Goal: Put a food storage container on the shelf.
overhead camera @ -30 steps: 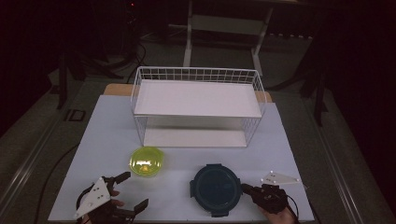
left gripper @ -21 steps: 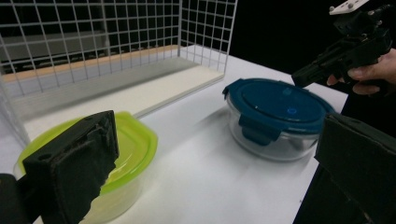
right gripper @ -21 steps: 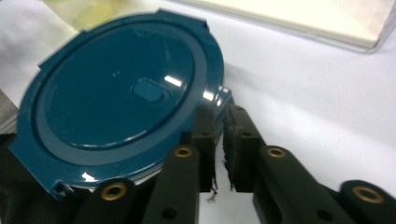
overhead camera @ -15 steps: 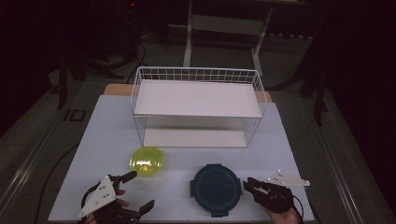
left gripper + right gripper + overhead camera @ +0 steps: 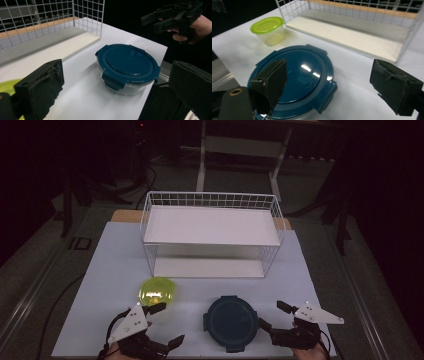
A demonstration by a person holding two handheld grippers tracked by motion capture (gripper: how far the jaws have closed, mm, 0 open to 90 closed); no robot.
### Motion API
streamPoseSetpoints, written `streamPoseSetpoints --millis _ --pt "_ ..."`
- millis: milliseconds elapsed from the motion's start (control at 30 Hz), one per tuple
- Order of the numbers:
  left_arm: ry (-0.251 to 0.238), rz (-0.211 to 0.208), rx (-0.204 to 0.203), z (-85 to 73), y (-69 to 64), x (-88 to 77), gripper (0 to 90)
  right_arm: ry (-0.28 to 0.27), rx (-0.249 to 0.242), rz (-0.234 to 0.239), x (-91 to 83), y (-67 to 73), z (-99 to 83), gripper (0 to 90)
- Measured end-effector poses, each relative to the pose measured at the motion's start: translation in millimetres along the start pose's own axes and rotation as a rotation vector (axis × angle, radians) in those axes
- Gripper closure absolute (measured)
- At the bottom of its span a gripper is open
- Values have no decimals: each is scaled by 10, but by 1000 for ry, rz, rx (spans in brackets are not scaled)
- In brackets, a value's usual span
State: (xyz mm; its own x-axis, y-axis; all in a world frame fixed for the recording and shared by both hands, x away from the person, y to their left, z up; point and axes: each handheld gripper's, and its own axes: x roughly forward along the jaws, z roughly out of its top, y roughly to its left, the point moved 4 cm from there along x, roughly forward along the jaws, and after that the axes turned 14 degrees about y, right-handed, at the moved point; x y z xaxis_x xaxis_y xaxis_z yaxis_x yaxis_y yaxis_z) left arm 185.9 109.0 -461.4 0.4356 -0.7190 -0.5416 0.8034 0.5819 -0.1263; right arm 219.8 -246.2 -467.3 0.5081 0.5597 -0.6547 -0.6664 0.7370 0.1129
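Observation:
A round container with a dark blue clip-on lid stands near the table's front edge, also close up in the left gripper view and the right gripper view. A small tub with a yellow-green lid sits to its left. My left gripper is open just in front of the tub, nothing between its jaws. My right gripper hovers right of the blue container; its jaws have just been opening and hold nothing. It also shows far off.
A white wire rack with two white shelves stands at the middle back of the white table top. Its lower shelf opens toward me. Dark floor and cables surround the table.
The right gripper's jaws went from shut at the blue container's right edge to wide apart, and it lifted slightly. The left gripper moved right and up, closer to the yellow-green tub.

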Motion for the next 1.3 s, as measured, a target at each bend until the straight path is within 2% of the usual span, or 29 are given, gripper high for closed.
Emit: streamPoseSetpoints --millis 167,267,333,433,567,633,733,767,800,833,900,1100,1233,1300 --pt "-9 -17 -16 168 -28 87 2 -61 -15 13 -108 16 52 190" --pt "-2 -39 -22 263 -65 142 2 -59 -20 13 -144 23 78 189" --pt "-5 -81 -39 324 -97 184 2 -58 -29 -38 -163 22 90 188" --pt "8 -149 -82 400 -140 262 2 -77 -21 -11 -181 28 104 230" --pt "54 -207 -130 448 -163 412 2 -101 -36 -5 -196 10 111 229" --pt "83 -217 -146 442 -152 503 2 -122 -36 4 -205 0 106 228" --pt "129 -231 -185 401 -110 635 2 -120 -46 -8 -204 -11 91 210" --pt "150 -238 -188 382 -98 674 2 -108 -40 -6 -196 -13 84 206" --pt "170 -226 -196 364 -82 709 2 -85 -27 0 -183 -15 74 182" --pt "185 -232 -212 344 -67 736 2 -67 -18 4 -161 -12 66 134" --pt "214 -253 -259 300 -37 792 3 -38 -15 -2 -114 4 50 114" --pt "289 -276 -384 148 62 961 7 -30 -3 22 -49 19 21 106" --pt "344 -265 -433 53 128 1056 8 -26 -4 15 -50 26 4 111" --pt "363 -287 -471 8 152 1090 8 -26 -5 16 -53 28 -2 112"
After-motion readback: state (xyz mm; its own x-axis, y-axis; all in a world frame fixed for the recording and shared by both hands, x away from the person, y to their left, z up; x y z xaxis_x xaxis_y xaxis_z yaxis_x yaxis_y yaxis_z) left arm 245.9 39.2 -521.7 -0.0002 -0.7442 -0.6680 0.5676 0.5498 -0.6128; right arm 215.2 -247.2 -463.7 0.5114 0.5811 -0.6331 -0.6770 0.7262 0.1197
